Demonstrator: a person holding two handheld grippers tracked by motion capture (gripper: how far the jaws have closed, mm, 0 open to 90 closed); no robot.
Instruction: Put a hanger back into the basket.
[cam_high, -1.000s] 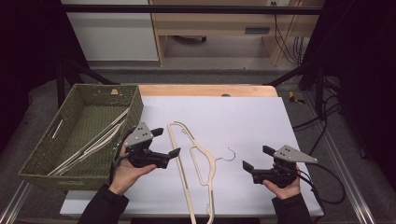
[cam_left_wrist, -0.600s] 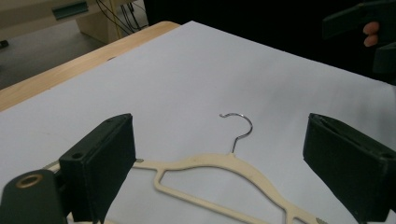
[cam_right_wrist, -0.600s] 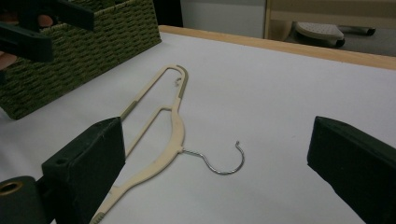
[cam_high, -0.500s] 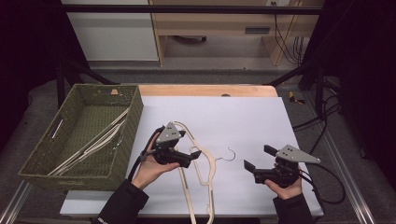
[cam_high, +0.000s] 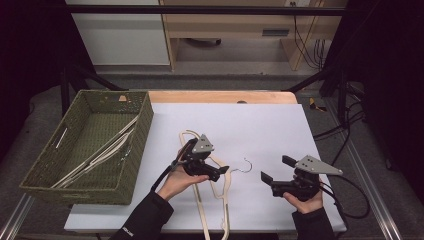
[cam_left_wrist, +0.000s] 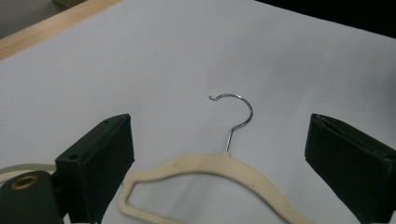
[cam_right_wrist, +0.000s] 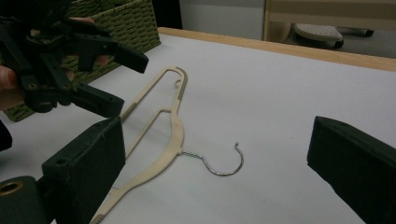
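Since half a second before, the left gripper (cam_high: 220, 172) had travelled rightward across the white sheet and stood over the cream hanger (cam_high: 220, 192); the right one had barely shifted. At far left sat the woven basket (cam_high: 45, 167), with more hangers (cam_high: 100, 152) lying inside it. Beside it, on the white table cover (cam_high: 250, 120), the left gripper's jaws stood wide apart, the hanger's neck and metal hook (cam_left_wrist: 236, 114) lying between and just ahead of them. Another hanger (cam_high: 190, 137) lay partly under it. Farther right, the right gripper (cam_high: 272, 170) hovered near the hook, jaws apart, holding nothing.
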